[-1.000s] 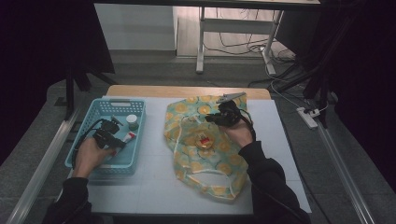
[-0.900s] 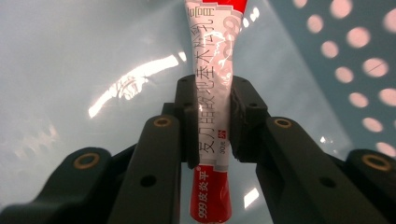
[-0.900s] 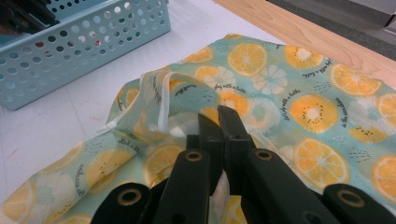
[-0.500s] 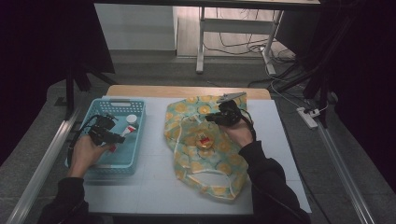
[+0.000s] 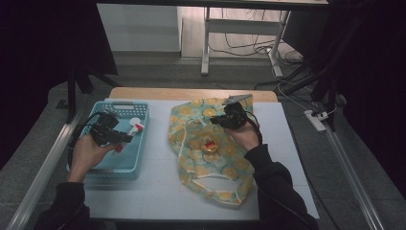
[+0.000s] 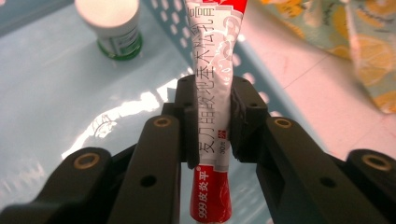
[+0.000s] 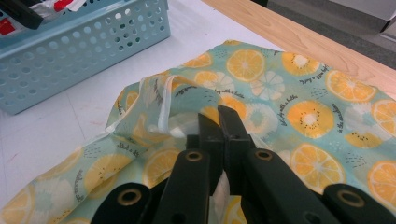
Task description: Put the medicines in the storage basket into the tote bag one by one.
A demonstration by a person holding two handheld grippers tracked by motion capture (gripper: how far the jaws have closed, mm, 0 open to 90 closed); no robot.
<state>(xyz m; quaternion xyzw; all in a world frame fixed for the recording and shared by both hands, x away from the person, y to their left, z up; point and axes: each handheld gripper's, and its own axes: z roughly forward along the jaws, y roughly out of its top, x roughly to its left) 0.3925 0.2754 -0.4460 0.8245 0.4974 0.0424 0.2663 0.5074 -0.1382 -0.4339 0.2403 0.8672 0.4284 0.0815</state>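
High view: left gripper [image 5: 118, 137] over the blue basket [image 5: 125, 163], clamped on a red and white tube [image 5: 135, 128]. Tube off the basket floor, long way pointing across to the right, toward the fruit-print bag [image 5: 210, 182]. Bag flat on the white table [image 5: 153, 191], just beside the basket, its open mouth on the left side. Right gripper [image 5: 221, 120] at the bag's top part, pinching the cloth. Small red thing [image 5: 209, 144] on the bag's middle, too small to tell more. Left hand much nearer the tube; right hand busy with the bag. Basket's right wall between tube and bag, so up and over first, most likely.

Left gripper view: tube [image 6: 212, 93] squeezed tight between the two black jaws, running straight away from the camera, red end close, printed part far. Small jar with a white lid [image 6: 109, 21] upright in the basket [image 6: 56, 93], up and to the left, well apart from the tube. Bag's edge [image 6: 369, 42] at the far right, past the basket wall and a strip of table [image 6: 322, 93].

Right gripper view: jaws shut tight on a fold of the bag [image 7: 299, 98], white inner cloth showing between them. Loose rim of the bag bunched up just ahead. Basket [image 7: 70, 51] far off at the upper left, table [image 7: 42, 140] in between. Bag mouth likely needing a lift for the tube to slide in.
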